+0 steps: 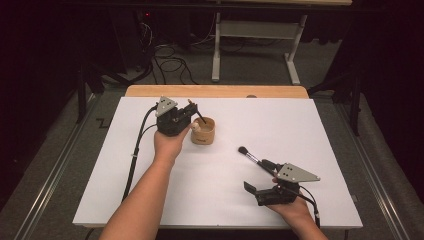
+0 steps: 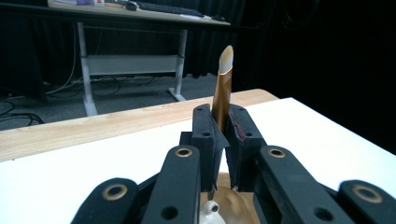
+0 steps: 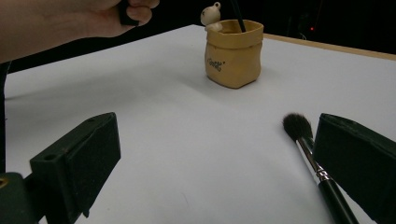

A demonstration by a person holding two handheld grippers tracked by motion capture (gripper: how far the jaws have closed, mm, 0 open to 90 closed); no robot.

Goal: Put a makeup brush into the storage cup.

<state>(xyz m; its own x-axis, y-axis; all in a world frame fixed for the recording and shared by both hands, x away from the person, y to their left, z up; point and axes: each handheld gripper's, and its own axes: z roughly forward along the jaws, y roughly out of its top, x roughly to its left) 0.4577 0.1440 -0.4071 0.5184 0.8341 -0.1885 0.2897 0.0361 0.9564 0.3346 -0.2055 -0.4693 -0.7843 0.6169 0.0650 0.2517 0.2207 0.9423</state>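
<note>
A small tan pot shaped like a sack, with dark lettering on its side and a little white figure on its rim, stands on a white table sheet. It is the landmark here. Directly over the pot, the left gripper has its jaws clamped on a slim brush with a gold ferrule. In the left gripper view the pale tip points up above the jaws, and in the high view the dark handle slants down into the pot's mouth. To the near right of the pot, well apart from it, a dark-bristled makeup brush lies flat on the sheet, bristles pointing toward the pot. The right gripper sits nearer the person than that brush, jaws spread wide and holding nothing; the brush handle lies just beside its right jaw.
</note>
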